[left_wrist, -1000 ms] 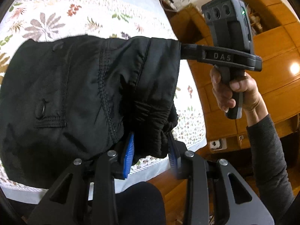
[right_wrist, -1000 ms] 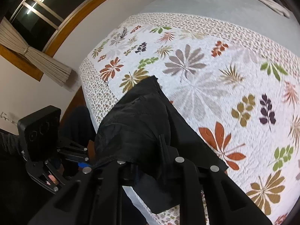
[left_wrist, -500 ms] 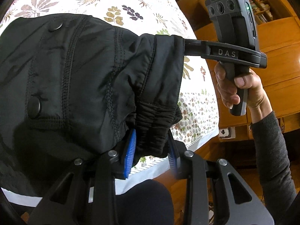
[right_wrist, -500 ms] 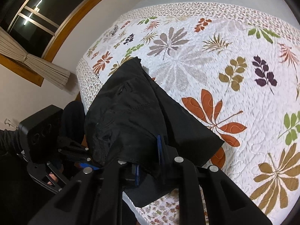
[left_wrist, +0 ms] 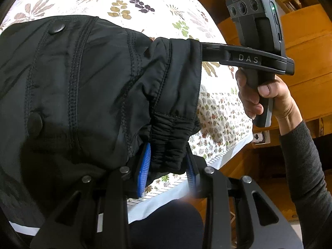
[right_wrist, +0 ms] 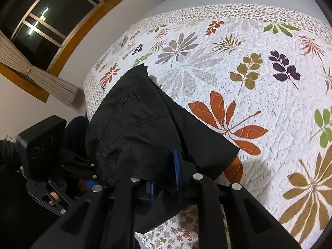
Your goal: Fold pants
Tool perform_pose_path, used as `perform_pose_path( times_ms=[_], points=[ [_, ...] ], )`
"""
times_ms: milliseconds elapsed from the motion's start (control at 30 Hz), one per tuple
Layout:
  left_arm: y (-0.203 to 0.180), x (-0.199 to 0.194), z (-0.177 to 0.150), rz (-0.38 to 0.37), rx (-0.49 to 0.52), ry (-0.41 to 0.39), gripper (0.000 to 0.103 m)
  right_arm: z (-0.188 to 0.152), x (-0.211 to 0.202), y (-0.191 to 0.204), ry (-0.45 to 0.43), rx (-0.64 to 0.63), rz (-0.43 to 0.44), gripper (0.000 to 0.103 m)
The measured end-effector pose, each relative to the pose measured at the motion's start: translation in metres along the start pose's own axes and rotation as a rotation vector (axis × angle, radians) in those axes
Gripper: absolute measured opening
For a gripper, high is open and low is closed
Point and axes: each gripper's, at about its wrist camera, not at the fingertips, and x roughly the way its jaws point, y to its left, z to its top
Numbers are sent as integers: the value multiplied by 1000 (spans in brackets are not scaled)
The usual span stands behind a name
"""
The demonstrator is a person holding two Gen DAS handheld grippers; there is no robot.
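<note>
Reading "DAS": right gripper (left_wrist: 199, 47) arm.

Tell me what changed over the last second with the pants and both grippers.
The black pants, held up by both grippers, were carried forward over the floral quilt; more quilt shows beyond them in the left wrist view now. Unchanged: the left gripper stays clamped on the gathered waistband and the right gripper on its edge of fabric. Nothing was let go.
</note>
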Motion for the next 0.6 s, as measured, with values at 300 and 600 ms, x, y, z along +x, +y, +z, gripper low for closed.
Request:
perform_pose_path(
  times_ms=[300, 600],
  points=[
    [8, 10, 13, -7, 3, 9, 32, -10, -13, 9, 22, -88, -110, 22],
    [10, 14, 16, 5, -4, 9, 34, -19, -43, -4, -32, -41, -210, 42]
  ],
)
